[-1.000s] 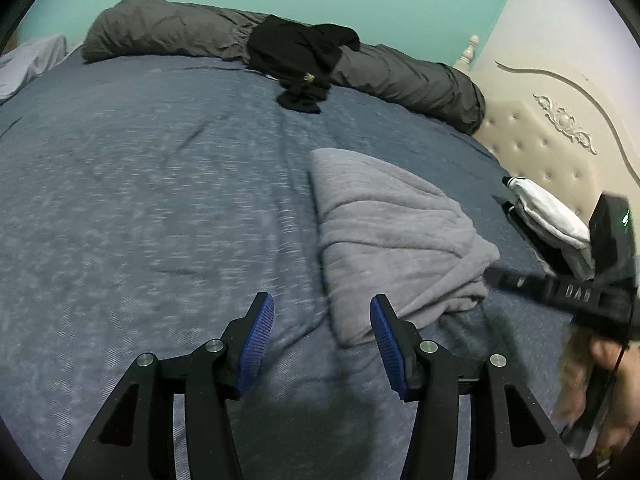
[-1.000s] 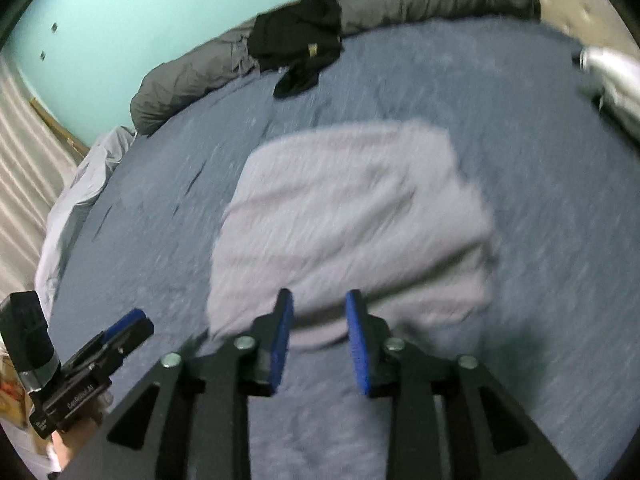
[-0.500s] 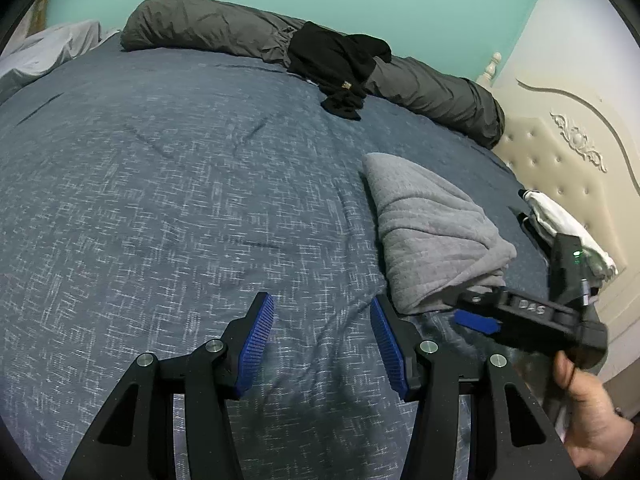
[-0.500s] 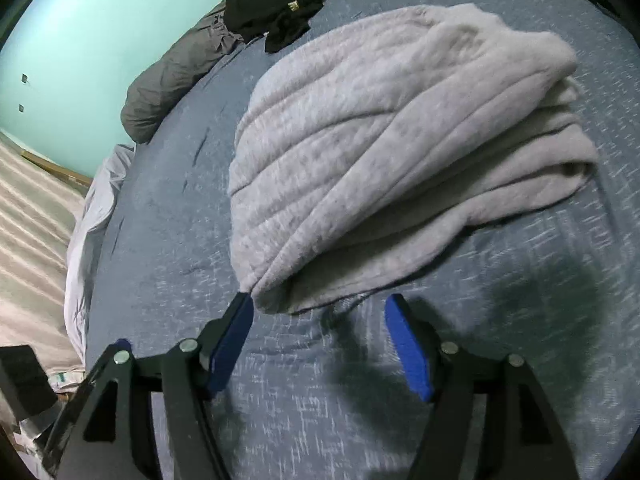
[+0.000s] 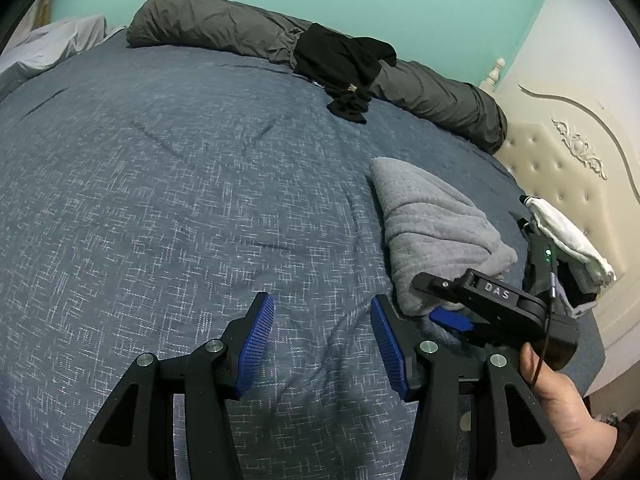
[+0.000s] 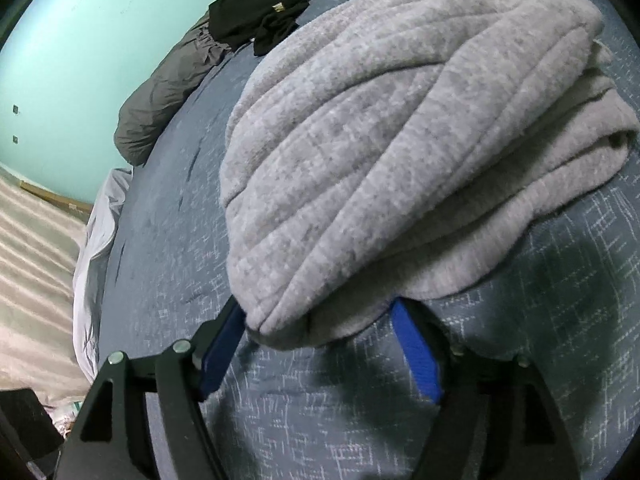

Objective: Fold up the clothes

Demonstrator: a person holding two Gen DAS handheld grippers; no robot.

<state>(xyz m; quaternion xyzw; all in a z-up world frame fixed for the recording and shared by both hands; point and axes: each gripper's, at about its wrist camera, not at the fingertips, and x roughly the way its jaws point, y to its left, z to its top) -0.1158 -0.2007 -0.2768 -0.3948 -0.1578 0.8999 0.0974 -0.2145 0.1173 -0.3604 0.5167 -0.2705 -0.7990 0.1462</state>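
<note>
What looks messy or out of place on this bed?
The black garment lies crumpled, draped over the rolled grey duvet and spilling onto the blue bedspread. The folded grey fleece looks uneven, its layers splaying at one end.

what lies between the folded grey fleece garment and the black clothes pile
Only bare blue-grey bedspread between the folded grey fleece garment and the black clothes pile, in the left wrist view.

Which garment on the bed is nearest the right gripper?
The folded grey fleece garment; its near edge lies between the fingers, while the crumpled black garment lies far off.
</note>
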